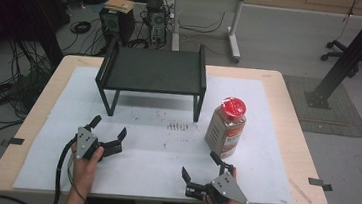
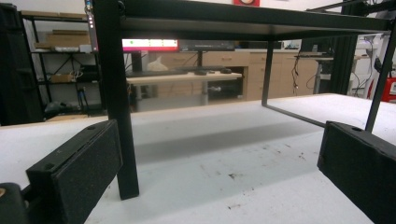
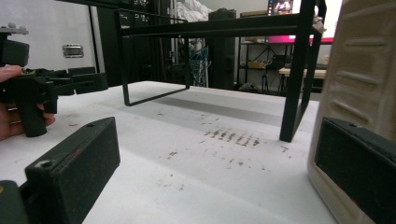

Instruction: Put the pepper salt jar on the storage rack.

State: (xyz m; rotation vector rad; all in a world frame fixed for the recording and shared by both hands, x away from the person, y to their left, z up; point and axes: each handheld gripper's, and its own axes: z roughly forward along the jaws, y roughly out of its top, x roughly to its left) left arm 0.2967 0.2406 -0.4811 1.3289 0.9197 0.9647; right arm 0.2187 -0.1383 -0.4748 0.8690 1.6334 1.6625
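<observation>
A black metal shelf [image 1: 154, 72] stands on the white sheet at the table's back middle. A spice jar [image 1: 226, 126] with a red lid stands to its right. My left gripper [image 1: 109, 127] is open, low over the sheet in front of the shelf's front left leg [image 2: 120, 116]. Nothing sits between its pads [image 2: 79, 168]. My right gripper [image 1: 198, 164] is open near the front edge, just short of the jar. In the right gripper view the jar [image 3: 369, 70] rises close behind the right-hand jaw, and the gap between the jaws holds nothing.
The white sheet [image 1: 152, 174] covers most of the wooden table, with brown smudges [image 1: 177, 127] in front of the shelf. In the right gripper view a hand holds the other gripper [image 3: 32, 91] at the left. Cables, computer cases and a desk stand beyond the table.
</observation>
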